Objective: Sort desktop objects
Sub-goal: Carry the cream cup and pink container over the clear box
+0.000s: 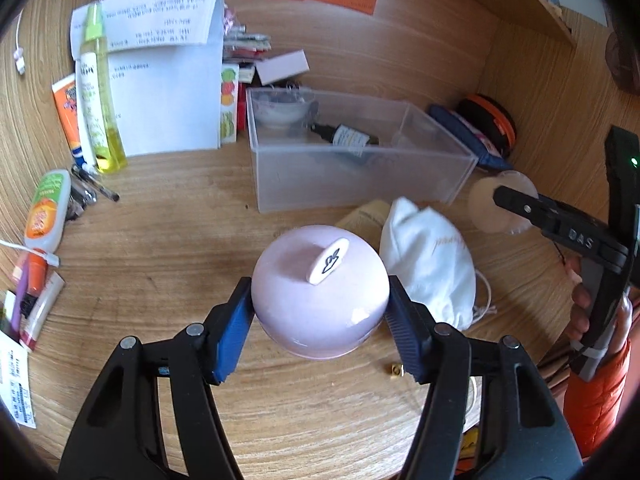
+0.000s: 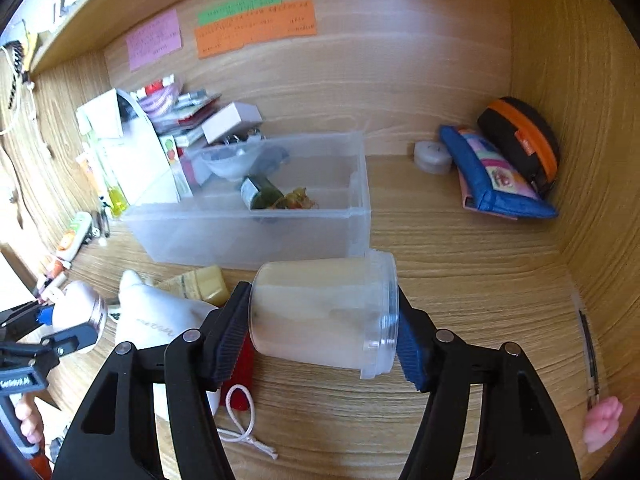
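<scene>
My left gripper (image 1: 320,320) is shut on a round pale-pink jar (image 1: 320,298) with a white tab on its lid, held just above the wooden desk. My right gripper (image 2: 322,332) is shut on a frosted cream jar (image 2: 320,312) lying sideways between its blue pads, clear end to the right. The right gripper (image 1: 520,210) with the cream jar (image 1: 502,206) shows at the right of the left wrist view; the left gripper (image 2: 64,328) with the pink jar (image 2: 80,308) shows at the left of the right wrist view. A clear plastic bin (image 1: 436,184) stands beyond both, holding a dark bottle (image 1: 346,138) and a small bowl (image 1: 280,110).
A white drawstring pouch (image 1: 428,264) and a yellow pad (image 2: 200,286) lie between the grippers. Tubes and bottles (image 1: 96,92) and papers stand at the left. A blue pouch (image 2: 496,174), a black-orange case (image 2: 520,140) and a small grey tin (image 2: 431,156) sit at the back right. Wooden walls enclose the desk.
</scene>
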Tool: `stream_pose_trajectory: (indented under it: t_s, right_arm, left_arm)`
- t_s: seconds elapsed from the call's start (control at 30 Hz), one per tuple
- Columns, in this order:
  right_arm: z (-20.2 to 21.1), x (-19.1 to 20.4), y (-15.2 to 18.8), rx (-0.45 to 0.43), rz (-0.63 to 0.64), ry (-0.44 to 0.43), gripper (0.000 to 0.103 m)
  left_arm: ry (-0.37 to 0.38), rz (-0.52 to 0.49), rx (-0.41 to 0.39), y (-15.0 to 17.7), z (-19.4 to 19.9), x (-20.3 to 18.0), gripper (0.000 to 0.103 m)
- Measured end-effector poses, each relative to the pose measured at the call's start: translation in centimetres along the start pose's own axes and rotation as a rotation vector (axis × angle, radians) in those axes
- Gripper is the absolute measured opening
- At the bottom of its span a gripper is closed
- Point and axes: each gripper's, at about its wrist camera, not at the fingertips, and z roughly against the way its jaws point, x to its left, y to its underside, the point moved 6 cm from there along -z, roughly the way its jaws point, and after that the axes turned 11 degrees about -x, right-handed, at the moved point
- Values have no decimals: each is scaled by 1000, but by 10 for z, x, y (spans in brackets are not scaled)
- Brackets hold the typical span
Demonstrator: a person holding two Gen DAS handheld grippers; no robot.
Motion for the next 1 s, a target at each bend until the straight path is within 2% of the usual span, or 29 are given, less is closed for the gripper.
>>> stream_pose_trajectory:
  t_s: [0.53, 0.7, 0.83, 1.0]
  right_arm:
    - [35, 9, -40, -99, 56, -65, 62]
    - [33, 9, -56, -117, 72, -84, 62]
    - [27, 9, -68, -122, 80, -92, 62]
    - [14, 5, -82, -120, 86, -105, 62]
  left_arm:
    - [-40, -56, -108, -71, 9, -9, 63]
    - [-27, -73, -125, -95, 6, -16, 63]
    - [37, -73, -107, -111, -5, -23, 63]
    - [36, -88, -101, -129, -23, -25, 63]
